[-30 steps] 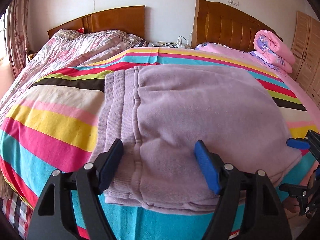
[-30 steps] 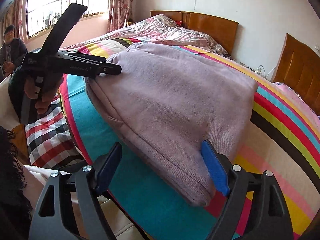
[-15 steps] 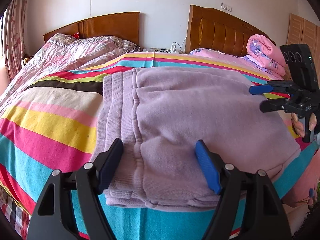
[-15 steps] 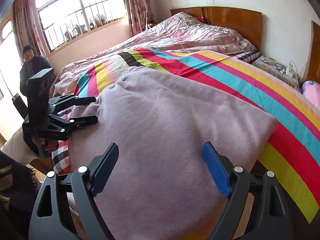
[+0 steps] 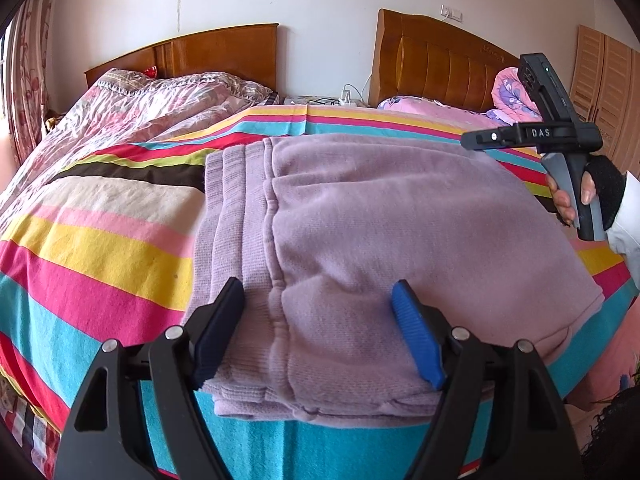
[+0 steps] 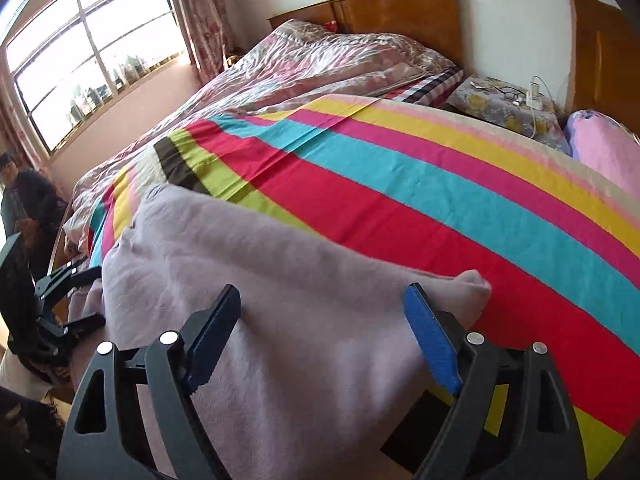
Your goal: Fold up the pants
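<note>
The lilac fleece pants (image 5: 380, 232) lie folded on the striped bedspread (image 5: 92, 240), ribbed waistband toward the left. My left gripper (image 5: 318, 332) is open, its blue pads either side of the near waistband edge, just above the cloth. My right gripper (image 6: 322, 336) is open over the far right part of the pants (image 6: 248, 280), near their far corner. The right gripper also shows in the left wrist view (image 5: 472, 141), held in a hand above the pants' right side. The left gripper shows at the left edge of the right wrist view (image 6: 84, 296).
Two wooden headboards (image 5: 436, 64) stand against the far wall. A floral quilt (image 5: 132, 108) covers the left bed. A pink rolled blanket (image 5: 512, 92) lies at the back right. A nightstand with cables (image 6: 504, 100) sits between the beds. A person (image 6: 16, 192) stands by the window.
My right gripper has risen and moved away across the pants toward their far right corner. My left gripper has stayed at the near waistband edge.
</note>
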